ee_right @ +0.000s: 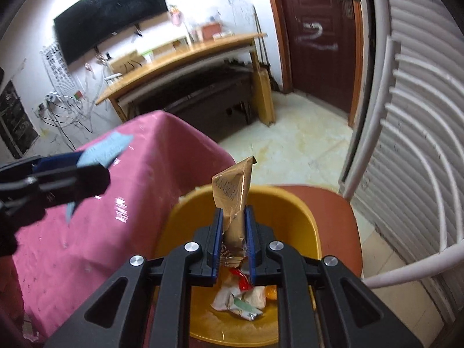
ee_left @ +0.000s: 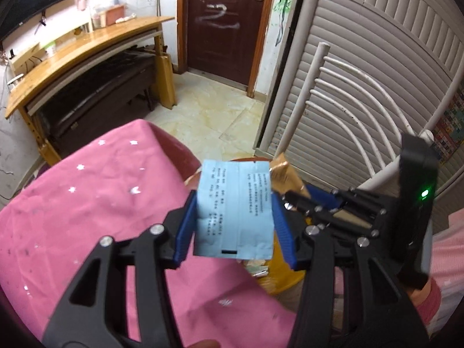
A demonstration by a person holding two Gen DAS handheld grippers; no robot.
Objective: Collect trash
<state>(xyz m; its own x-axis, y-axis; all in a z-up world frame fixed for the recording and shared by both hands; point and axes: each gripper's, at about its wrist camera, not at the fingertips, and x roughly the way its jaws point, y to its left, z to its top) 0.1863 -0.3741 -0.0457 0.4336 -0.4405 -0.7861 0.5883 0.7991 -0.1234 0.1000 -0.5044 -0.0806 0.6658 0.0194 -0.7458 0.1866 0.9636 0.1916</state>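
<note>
Here, both grippers carry trash at the edge of a table draped in pink cloth [ee_left: 87,203]. The left gripper [ee_left: 235,226] is closed to the width of a pale blue packet [ee_left: 235,208], its pads pressing the packet's two side edges; the packet stands flat-faced toward the camera, printed in dark text, lightly creased, with a small black mark near its lower edge. In the right wrist view this packet appears blurred and lies over the cloth, left of the basin, not yet above it. The right gripper [ee_right: 234,237] is nearly closed on a tan sachet [ee_right: 233,200], which rises upright from between the pads, crumpled at the waist, its torn top notched. It hangs above a yellow basin [ee_right: 301,211] resting on a reddish chair seat [ee_right: 336,217] beside the table. The basin already holds several crumpled wrappers [ee_right: 240,298], white, red and green.

Risks, as judged: the blue packet is held only by its thin edges, so it may buckle and slip out before reaching the basin, falling on the cloth or the floor. Light, flat trash may also flutter sideways on release and miss the rim. The sachet's slick foil could cling to a pad once the jaws part. The left gripper must cross toward the right one, so the two could collide.
</note>
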